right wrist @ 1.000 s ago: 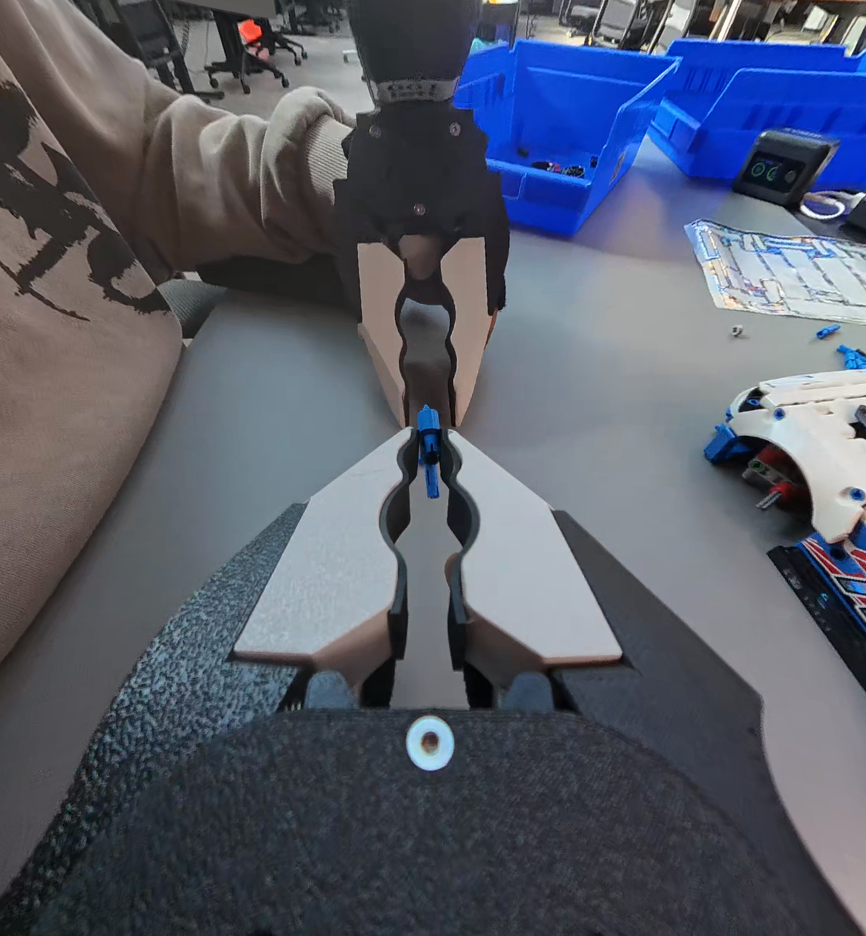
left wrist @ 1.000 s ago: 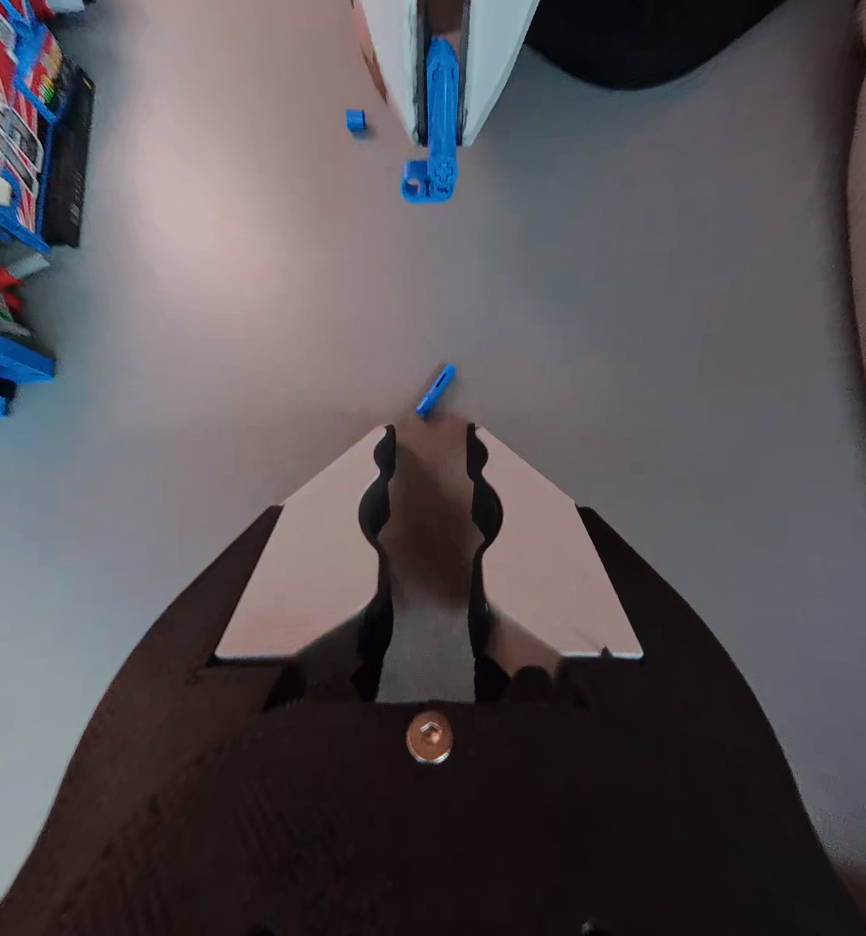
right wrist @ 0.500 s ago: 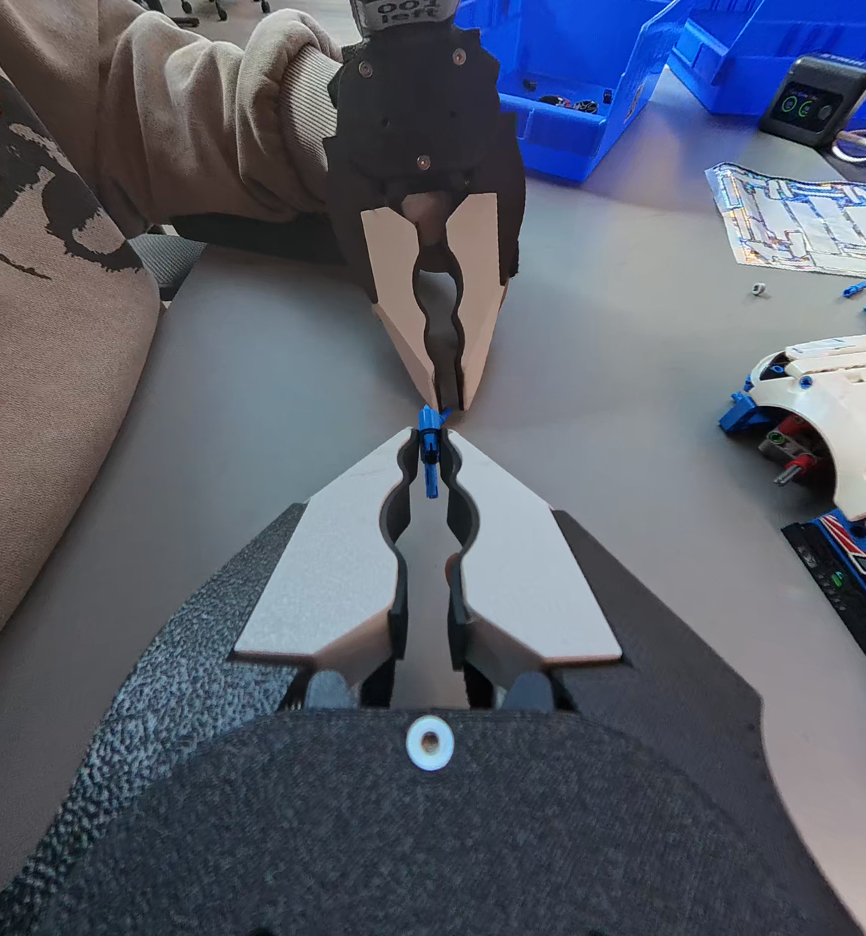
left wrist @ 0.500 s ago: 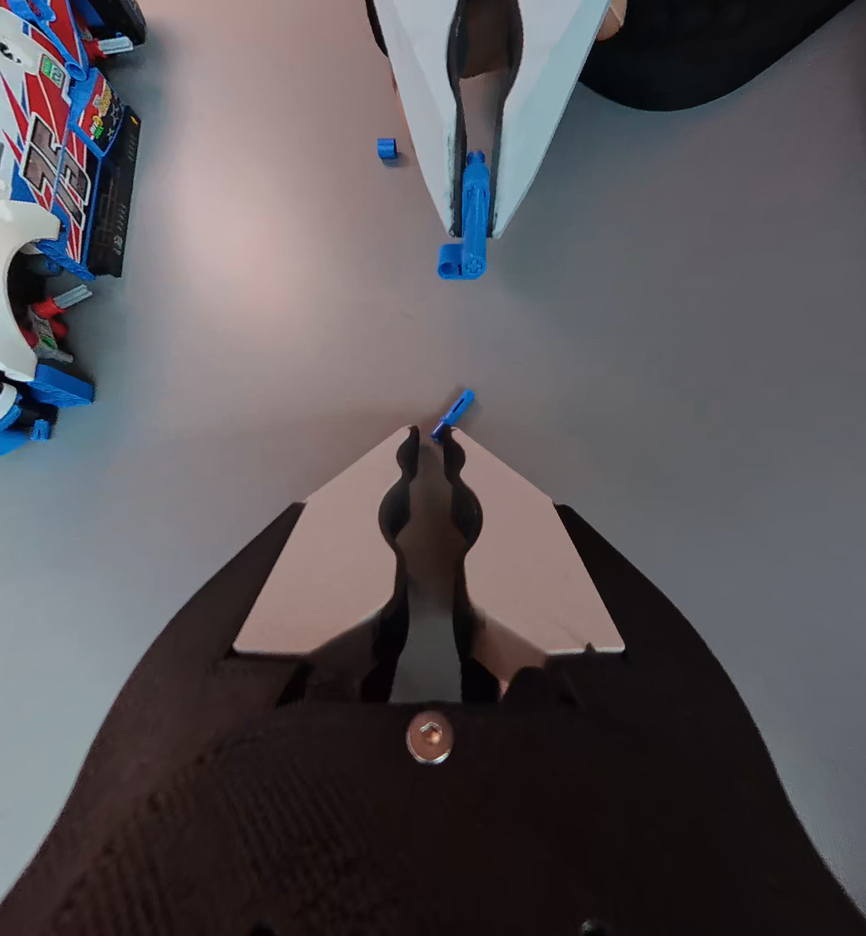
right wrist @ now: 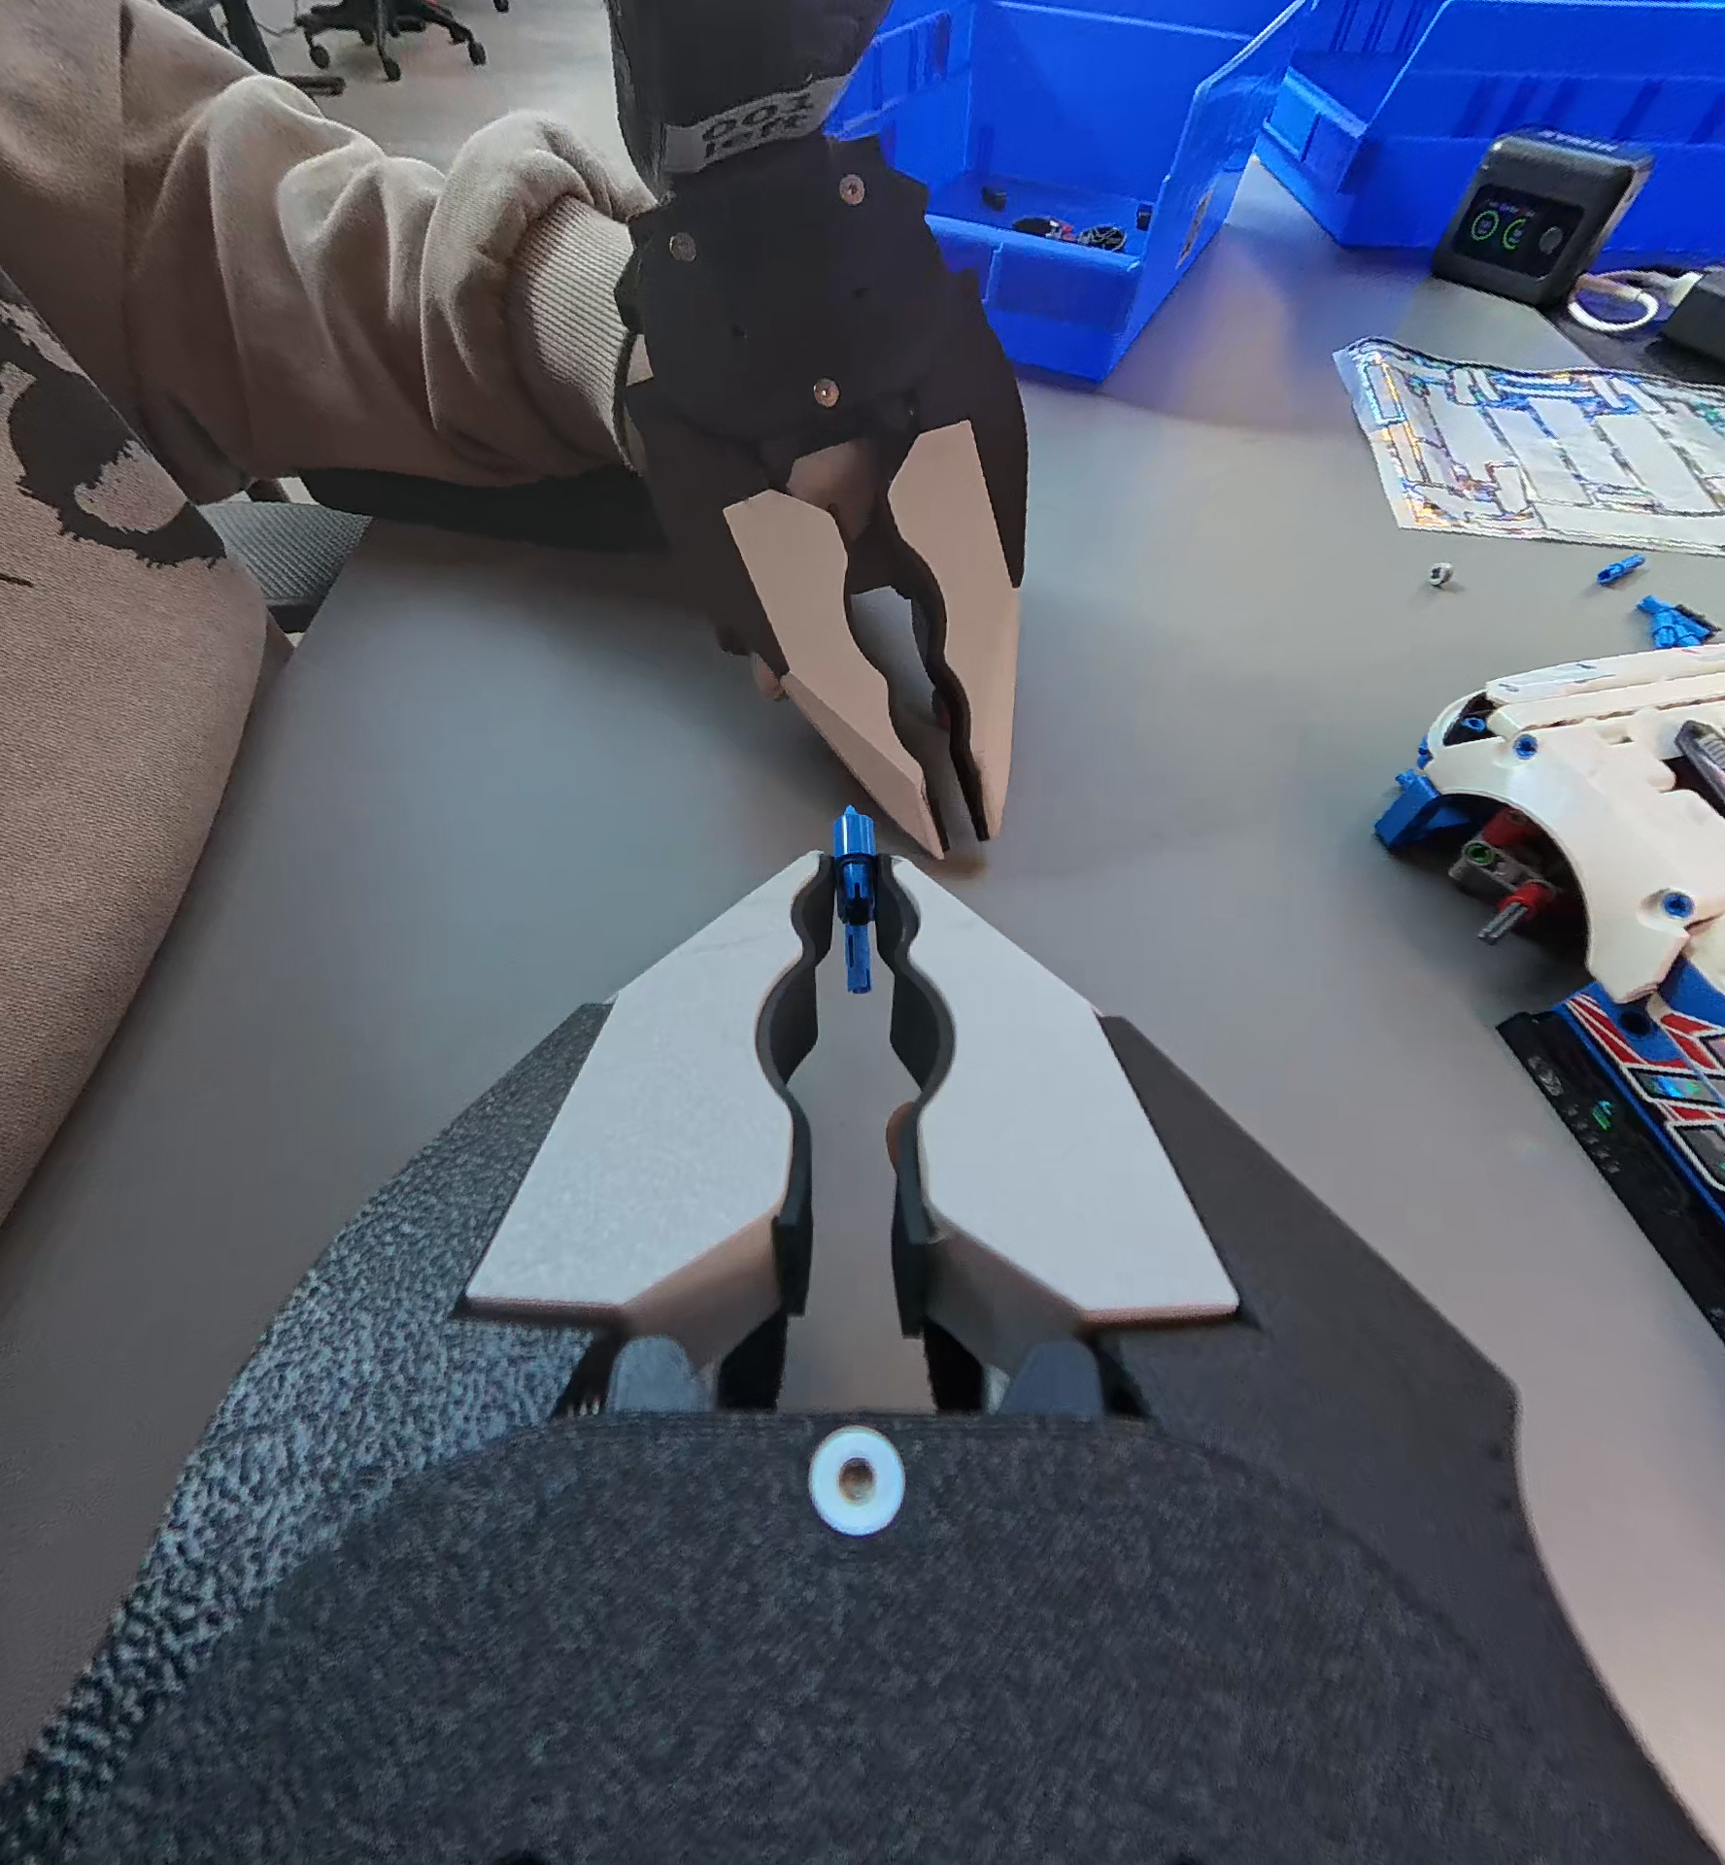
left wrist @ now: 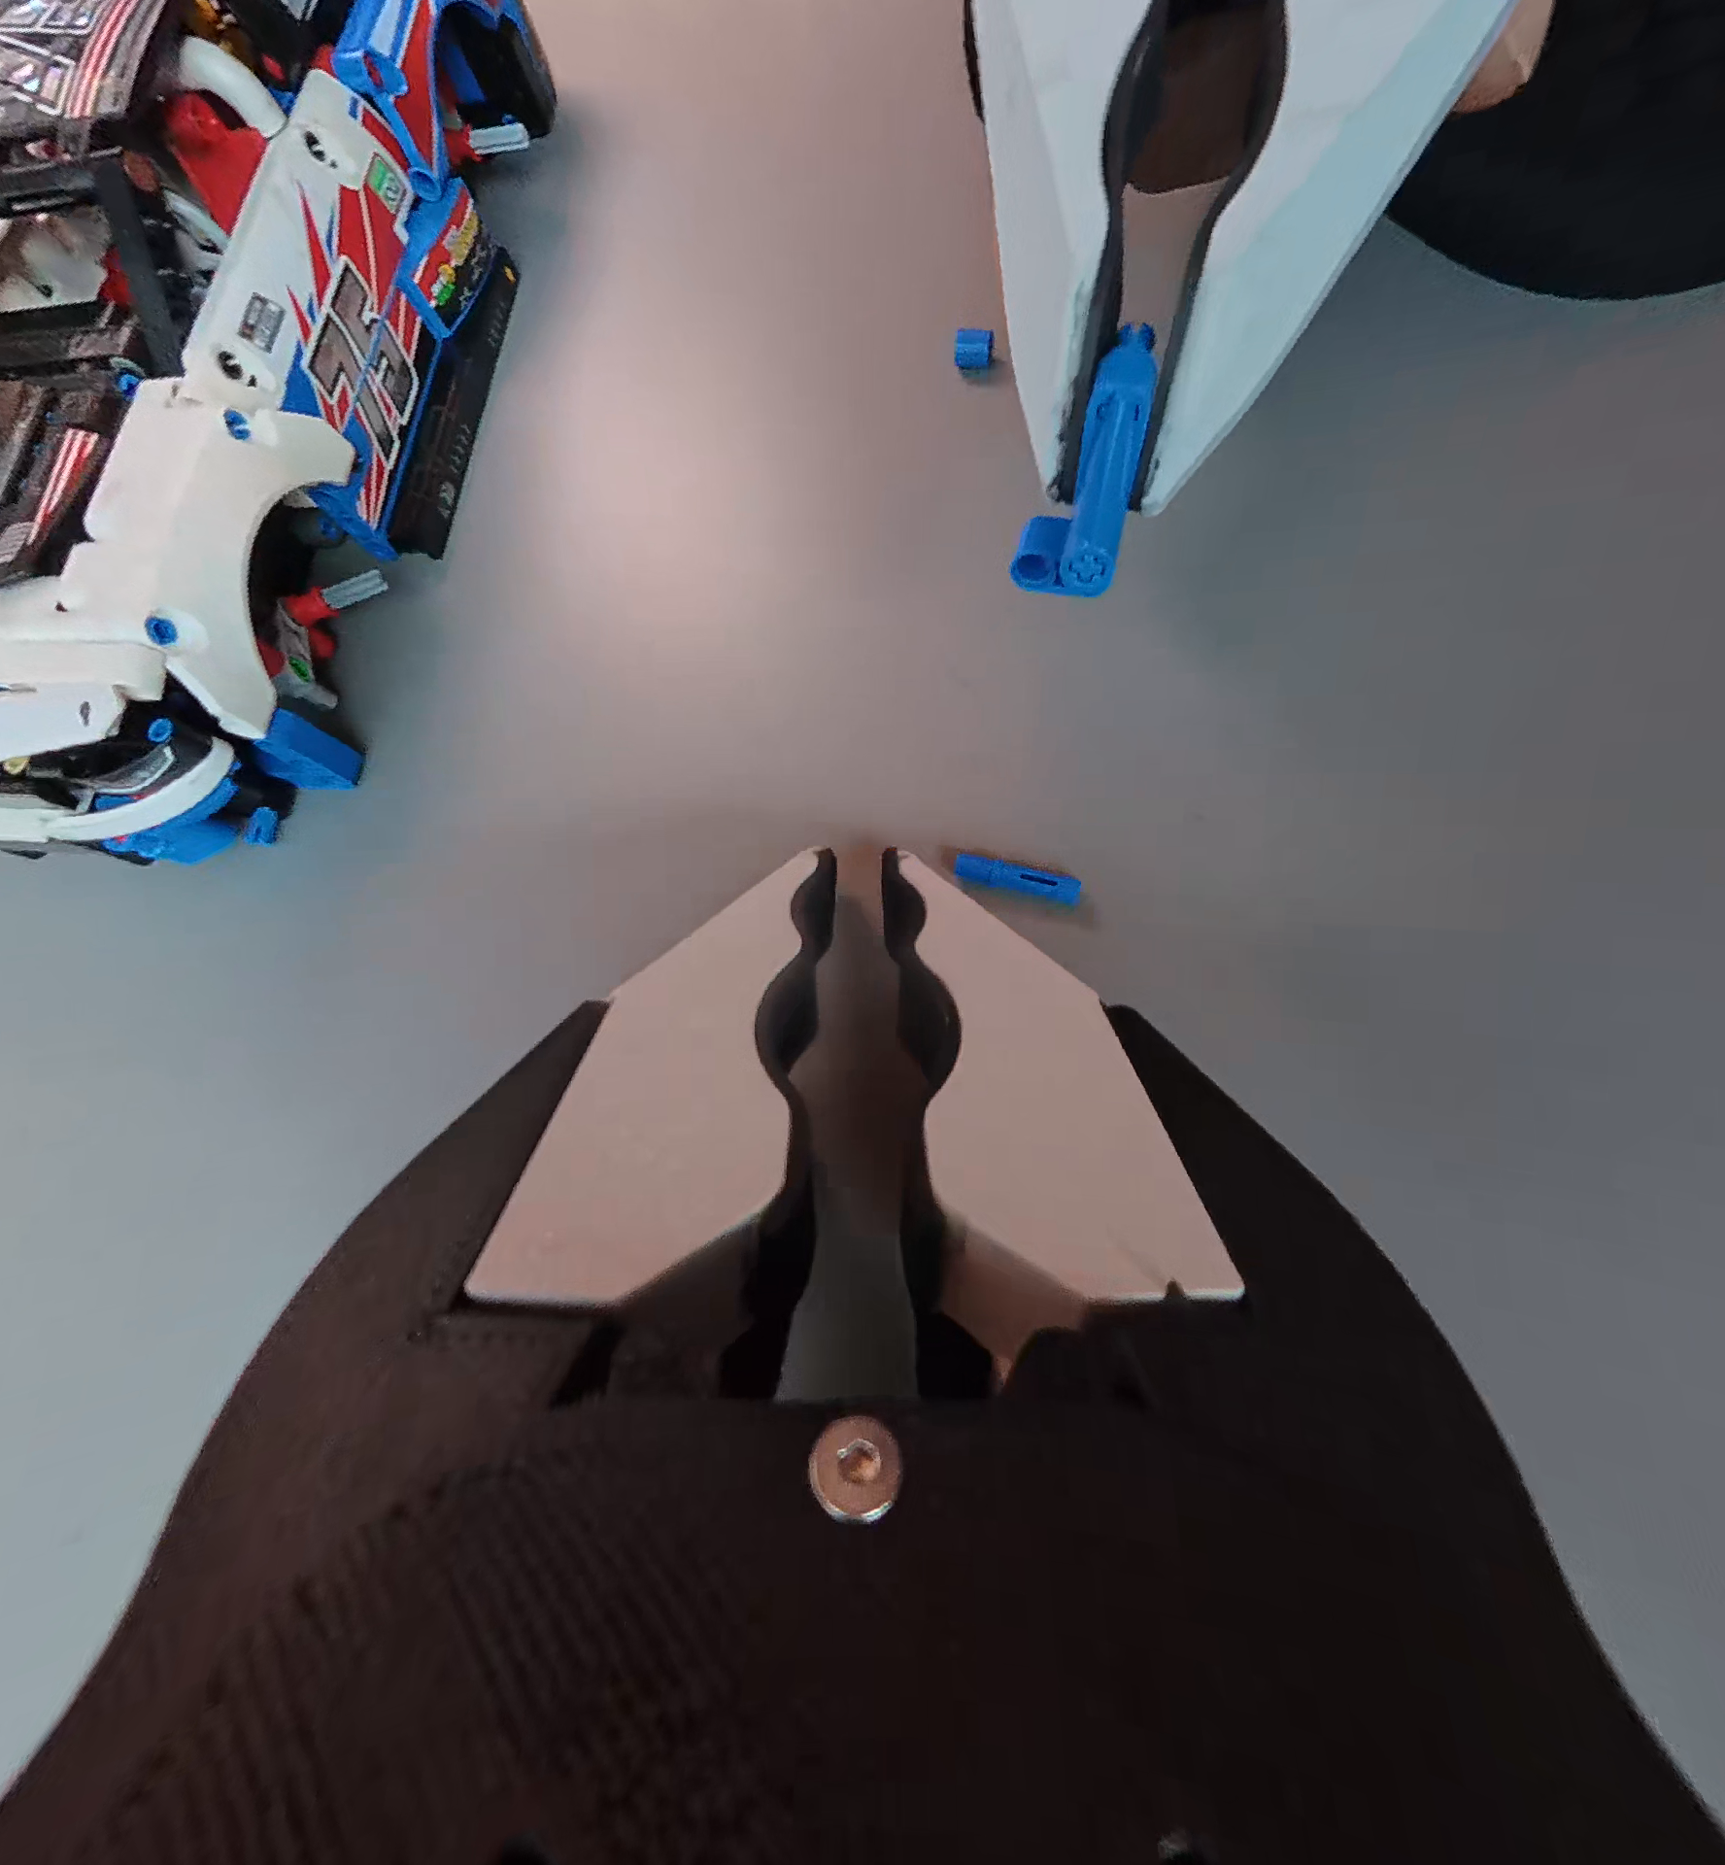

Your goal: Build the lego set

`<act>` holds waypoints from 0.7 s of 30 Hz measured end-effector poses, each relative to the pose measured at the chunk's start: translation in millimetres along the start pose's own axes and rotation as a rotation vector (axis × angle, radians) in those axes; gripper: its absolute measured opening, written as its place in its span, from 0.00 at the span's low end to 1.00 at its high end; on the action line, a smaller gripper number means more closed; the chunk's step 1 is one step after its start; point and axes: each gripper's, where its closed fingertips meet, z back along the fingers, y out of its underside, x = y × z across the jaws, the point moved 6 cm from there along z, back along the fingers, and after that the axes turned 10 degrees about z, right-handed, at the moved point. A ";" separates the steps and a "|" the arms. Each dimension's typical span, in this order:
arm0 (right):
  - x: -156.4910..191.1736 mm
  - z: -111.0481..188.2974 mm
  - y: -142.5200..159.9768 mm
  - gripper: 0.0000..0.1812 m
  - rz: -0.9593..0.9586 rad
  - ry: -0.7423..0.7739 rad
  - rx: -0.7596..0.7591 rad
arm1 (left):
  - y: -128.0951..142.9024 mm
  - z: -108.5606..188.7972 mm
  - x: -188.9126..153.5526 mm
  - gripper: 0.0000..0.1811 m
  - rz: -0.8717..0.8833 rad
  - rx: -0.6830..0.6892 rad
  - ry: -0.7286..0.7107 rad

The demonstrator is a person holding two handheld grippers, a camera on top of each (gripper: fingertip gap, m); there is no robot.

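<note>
My right gripper (right wrist: pixel 856 868) is shut on a blue connector piece (right wrist: pixel 852 893) that sticks out past its tips; it also shows at the top of the left wrist view (left wrist: pixel 1091 474). My left gripper (left wrist: pixel 858 858) has its jaws almost together with nothing between them, tips down at the grey table. A small blue pin (left wrist: pixel 1017 878) lies flat just right of the left tips. In the right wrist view the left gripper (right wrist: pixel 959 838) stands close in front of the held piece. The partly built white, blue and red lego car (left wrist: pixel 182 454) stands to the left, and shows too in the right wrist view (right wrist: pixel 1646 858).
A small blue bush (left wrist: pixel 976 348) lies beside the right gripper. Blue bins (right wrist: pixel 1091 202), a small black device with a screen (right wrist: pixel 1535 217), a sticker sheet (right wrist: pixel 1585 444) and several loose small parts (right wrist: pixel 1671 621) sit at the far side. A person's beige sleeve (right wrist: pixel 334 303) is at the left. The left gripper's tips are roughly 7 cm from the right gripper's.
My left jaws have narrowed from wide open. The blue pin was in front of the tips; it now lies crosswise to their right. The right gripper has come closer, and the car has come into view.
</note>
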 end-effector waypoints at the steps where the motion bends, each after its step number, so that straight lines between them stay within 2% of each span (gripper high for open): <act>1: -0.6 0.6 0.1 0.03 -0.001 0.005 0.000 | -0.2 0.3 1.9 0.04 0.016 -0.005 -0.011; 4: -2.7 3.3 0.1 0.03 -0.005 0.022 -0.005 | -2.4 5.8 5.0 0.07 0.077 -0.039 0.004; 10: -9.6 7.6 1.8 0.03 -0.030 0.067 -0.008 | -1.2 19.6 -6.7 0.16 0.179 -0.035 0.192; 17: -10.5 5.5 3.9 0.03 -0.037 0.073 0.008 | -1.2 12.1 -26.0 0.15 0.103 0.031 0.206; 21: -10.2 5.1 4.5 0.02 -0.039 0.068 0.009 | 1.9 6.5 -24.8 0.11 0.045 0.064 0.149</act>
